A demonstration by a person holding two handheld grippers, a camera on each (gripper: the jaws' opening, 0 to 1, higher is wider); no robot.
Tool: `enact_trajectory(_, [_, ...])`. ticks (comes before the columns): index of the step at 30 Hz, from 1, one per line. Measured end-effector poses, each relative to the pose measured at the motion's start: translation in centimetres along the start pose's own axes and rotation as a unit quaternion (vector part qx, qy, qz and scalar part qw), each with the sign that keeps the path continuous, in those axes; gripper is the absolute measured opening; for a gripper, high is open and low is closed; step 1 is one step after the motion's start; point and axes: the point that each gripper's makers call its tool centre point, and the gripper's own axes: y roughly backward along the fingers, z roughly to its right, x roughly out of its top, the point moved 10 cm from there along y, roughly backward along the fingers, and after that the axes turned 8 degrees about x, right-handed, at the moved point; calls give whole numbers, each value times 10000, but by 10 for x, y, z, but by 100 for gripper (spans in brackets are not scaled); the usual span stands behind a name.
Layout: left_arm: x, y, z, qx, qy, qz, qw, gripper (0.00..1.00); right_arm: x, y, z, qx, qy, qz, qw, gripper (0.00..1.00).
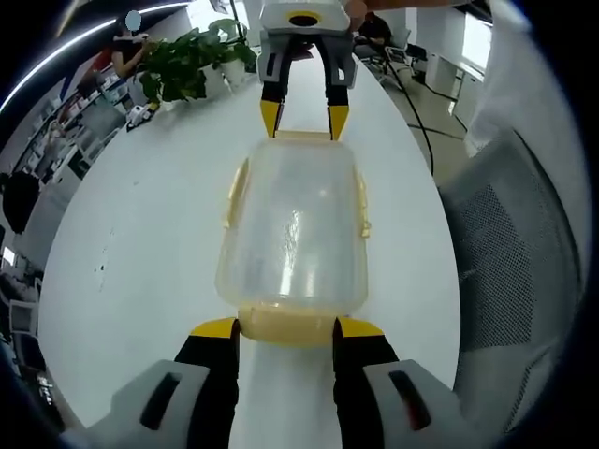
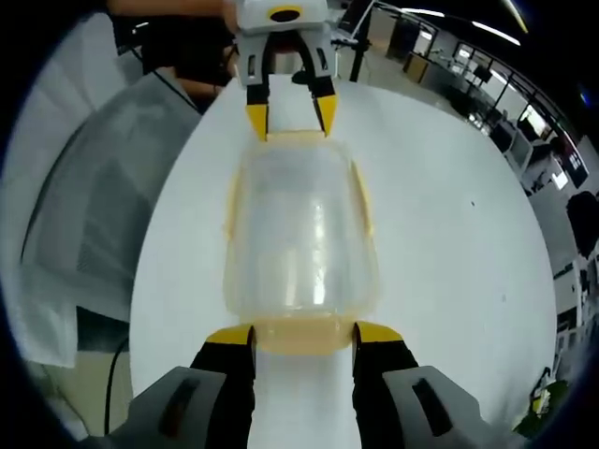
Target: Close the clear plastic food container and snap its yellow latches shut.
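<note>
A potted plant (image 1: pixel 187 58) and mesh chair (image 1: pixel 524 253) flank the white table (image 1: pixel 140 243); both grippers, left (image 1: pixel 285 329) and right (image 2: pixel 304 334), spread open at the lidded container's (image 1: pixel 295 234) end latches.

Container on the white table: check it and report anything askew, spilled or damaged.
Nothing stands out. The clear container sits upright and square on the white table, lid on, no spill or crack visible. The left gripper and right gripper are open at its opposite ends, beside the yellow end latches.
</note>
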Motion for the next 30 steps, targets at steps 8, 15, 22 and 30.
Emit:
enact_trajectory(8, [-1,-4,-2,-22,19,-39,10000,38,-3,-4,5,58,-18,0,10000,39])
enact_trajectory(15, [-4,-7,-4,-57,66,-72,9999,38,-4,-8,9,110,-49,-22,9999,39])
enact_trajectory(22, [-8,-10,-6,-106,83,-57,9999,38,-5,-11,11,191,-122,24,9997,39])
enact_trajectory(30, [-10,-11,-8,-180,126,1,9998,38,-5,-12,12,240,-187,50,9995,39])
